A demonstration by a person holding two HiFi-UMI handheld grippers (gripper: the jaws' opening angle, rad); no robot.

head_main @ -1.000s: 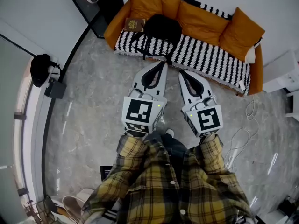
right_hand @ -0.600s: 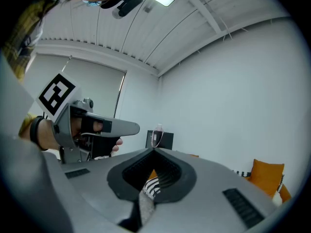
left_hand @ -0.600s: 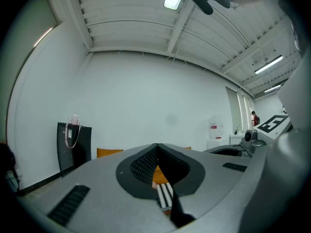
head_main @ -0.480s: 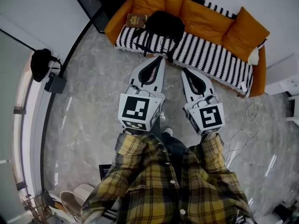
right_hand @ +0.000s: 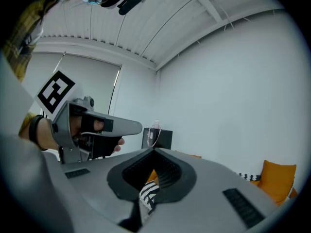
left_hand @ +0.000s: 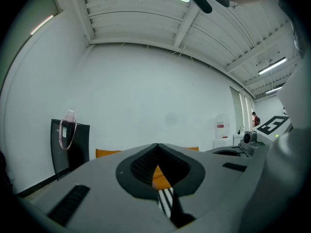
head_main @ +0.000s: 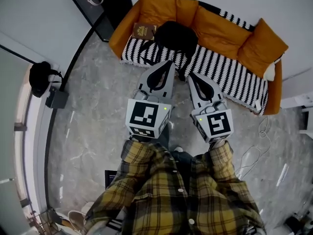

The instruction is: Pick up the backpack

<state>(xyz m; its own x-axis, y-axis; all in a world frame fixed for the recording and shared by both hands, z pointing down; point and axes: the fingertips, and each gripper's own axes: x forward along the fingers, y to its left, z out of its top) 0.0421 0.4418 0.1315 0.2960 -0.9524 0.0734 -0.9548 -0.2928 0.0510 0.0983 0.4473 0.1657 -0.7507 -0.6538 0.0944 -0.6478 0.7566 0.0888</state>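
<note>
The black backpack [head_main: 177, 35] lies on the striped seat of an orange sofa [head_main: 230, 72], towards its left end, with straps hanging over the front edge. My left gripper [head_main: 171, 62] points level at the sofa, tips just short of the seat edge below the backpack, jaws shut with nothing in them. My right gripper [head_main: 190, 75] runs beside it, a little further back, also shut and holding nothing. In the left gripper view the shut jaws [left_hand: 156, 145] frame orange cushion and striped cover. The right gripper view shows its shut jaws [right_hand: 153, 150] the same way.
A brown book [head_main: 144, 31] lies on the seat left of the backpack. A black cabinet [head_main: 95, 4] stands left of the sofa. A dark bag [head_main: 39, 75] sits by the glass wall at left. White cables [head_main: 254, 153] trail on the marble floor at right.
Both grippers have moved forward together towards the sofa. The sofa and backpack now sit lower and nearer in the head view. Both pairs of jaws stayed shut.
</note>
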